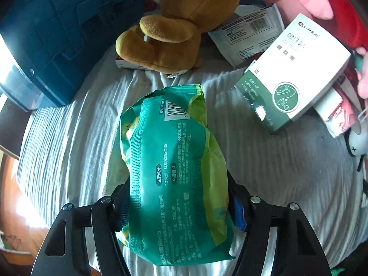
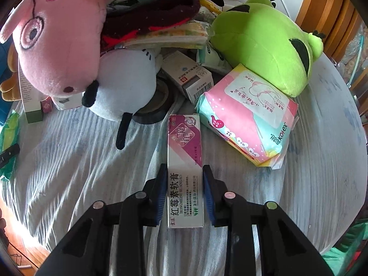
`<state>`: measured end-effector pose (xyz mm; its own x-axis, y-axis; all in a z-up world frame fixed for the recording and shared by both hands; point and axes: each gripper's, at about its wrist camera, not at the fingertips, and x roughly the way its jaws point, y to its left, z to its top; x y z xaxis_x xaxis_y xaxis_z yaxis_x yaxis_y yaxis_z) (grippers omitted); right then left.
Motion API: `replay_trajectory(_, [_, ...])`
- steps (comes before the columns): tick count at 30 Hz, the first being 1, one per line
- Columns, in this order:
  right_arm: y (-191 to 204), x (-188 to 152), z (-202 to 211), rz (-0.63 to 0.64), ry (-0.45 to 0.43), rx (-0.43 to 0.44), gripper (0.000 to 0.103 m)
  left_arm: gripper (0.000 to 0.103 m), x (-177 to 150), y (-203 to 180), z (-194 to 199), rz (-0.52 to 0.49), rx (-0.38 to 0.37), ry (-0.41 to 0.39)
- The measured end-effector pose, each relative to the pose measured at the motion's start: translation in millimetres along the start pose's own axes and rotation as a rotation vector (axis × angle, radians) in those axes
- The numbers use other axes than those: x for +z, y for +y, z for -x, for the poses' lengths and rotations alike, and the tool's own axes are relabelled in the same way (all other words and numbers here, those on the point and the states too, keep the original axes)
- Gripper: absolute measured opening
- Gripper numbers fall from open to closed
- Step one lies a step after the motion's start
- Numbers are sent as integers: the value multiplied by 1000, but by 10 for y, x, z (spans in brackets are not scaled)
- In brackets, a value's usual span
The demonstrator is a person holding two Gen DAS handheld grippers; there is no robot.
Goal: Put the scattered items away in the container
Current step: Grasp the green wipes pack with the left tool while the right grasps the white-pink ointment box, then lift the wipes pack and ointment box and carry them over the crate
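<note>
Both sets of jaws are already committed, so read them first. Your right gripper (image 2: pixel 185 195) has its blue pads pressed flat against the long sides of the ointment box (image 2: pixel 185 172), which lies lengthwise along the fingers on the wrinkled sheet (image 2: pixel 69 172); taking it across the narrow way is what lets a slim carton sit square in the pinch. Your left gripper (image 1: pixel 177 197) has the green wipes pack (image 1: pixel 170 172) between its fingers, jaws about halfway spread because the pack is fat and soft. It looks gripped near its lower half, though whether the pads truly bite or only graze the wrapper I cannot tell for sure.

Just beyond the ointment box sits a pink pad packet (image 2: pixel 248 124), leaning against the green frog plush (image 2: pixel 264 46). Further off, a white plush (image 2: pixel 126 85) and pink pig plush (image 2: pixel 57 41) are heaped over small cartons.

On the left side, past the wipes, a white-and-green box (image 1: pixel 296 73) rests tilted on other packets, and a brown bear plush (image 1: pixel 179 27) lies on a flat carton. Farthest, upper left, the blue container (image 1: pixel 57 34) stands at the sheet's edge, so your left load probably has the shorter trip
</note>
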<state>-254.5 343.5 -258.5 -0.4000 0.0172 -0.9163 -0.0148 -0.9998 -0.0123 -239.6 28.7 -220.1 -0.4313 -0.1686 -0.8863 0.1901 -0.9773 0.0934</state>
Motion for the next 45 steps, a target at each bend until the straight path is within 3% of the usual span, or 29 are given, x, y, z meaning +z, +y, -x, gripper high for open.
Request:
replay_trajectory(5, [-11, -41, 122, -12, -19, 4, 29, 67, 259, -127, 314, -21, -15, -53])
replay_trajectory(8, [-23, -34, 276, -21, -49, 15, 29, 67, 136, -323, 78, -20, -25, -84])
replay_trajectory(13, [32, -16, 573, -8, -108, 50, 29, 67, 29, -317, 387, -16, -31, -135])
replay_trajectory(15, [65, 1, 700, 4, -137, 69, 29, 67, 75, -166, 287, -11, -28, -155])
replay_trajectory(20, [-49, 18, 1037, 54, -229, 125, 29, 67, 64, -125, 746, 4, -7, -219])
replay_trajectory(25, [228, 170, 1324, 116, -320, 172, 29, 67, 126, 33, 1206, 27, -1, -304])
replay_trajectory(32, [978, 388, 1788, 212, -444, 218, 29, 67, 286, 473, 1702, 35, -8, -422])
replay_trajectory(40, [2149, 626, 2355, 274, -555, 276, 29, 67, 513, 1426, 2044, 34, 32, -545])
replay_trajectory(45, [2849, 782, 2586, 293, -602, 310, 29, 67, 719, 1981, 2101, 51, 61, -572])
